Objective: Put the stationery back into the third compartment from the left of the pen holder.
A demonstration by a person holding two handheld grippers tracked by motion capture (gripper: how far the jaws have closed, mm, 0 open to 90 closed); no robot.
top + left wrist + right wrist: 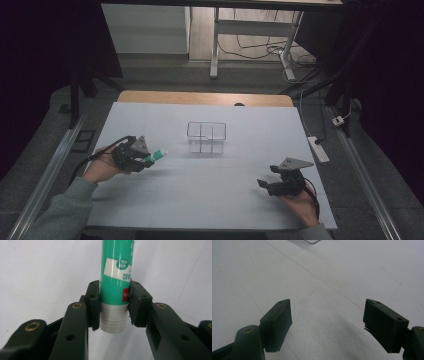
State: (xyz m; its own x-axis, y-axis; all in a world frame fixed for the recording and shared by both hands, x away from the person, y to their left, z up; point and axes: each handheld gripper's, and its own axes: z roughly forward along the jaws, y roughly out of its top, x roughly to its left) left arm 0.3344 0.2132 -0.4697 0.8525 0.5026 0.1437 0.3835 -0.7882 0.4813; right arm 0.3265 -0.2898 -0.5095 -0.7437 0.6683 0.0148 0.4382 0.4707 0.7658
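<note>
A green glue stick [116,277] with a silver end and a white label sits clamped between the two black jaws of my left gripper [113,307]. In the high view that left gripper [148,159] hovers over the left part of the white table cover, and the green glue stick [158,155] points right toward a clear sectioned organiser box [206,137]. My right gripper [263,184] rests low at the right front, jaws wide apart. In the right gripper view its jaws [328,325] stand open over bare white surface.
The white cover [210,200] lies on a wooden table whose far edge [205,97] shows behind it. A power strip [318,148] and cables lie on the floor at the right. Metal table legs stand farther back.
</note>
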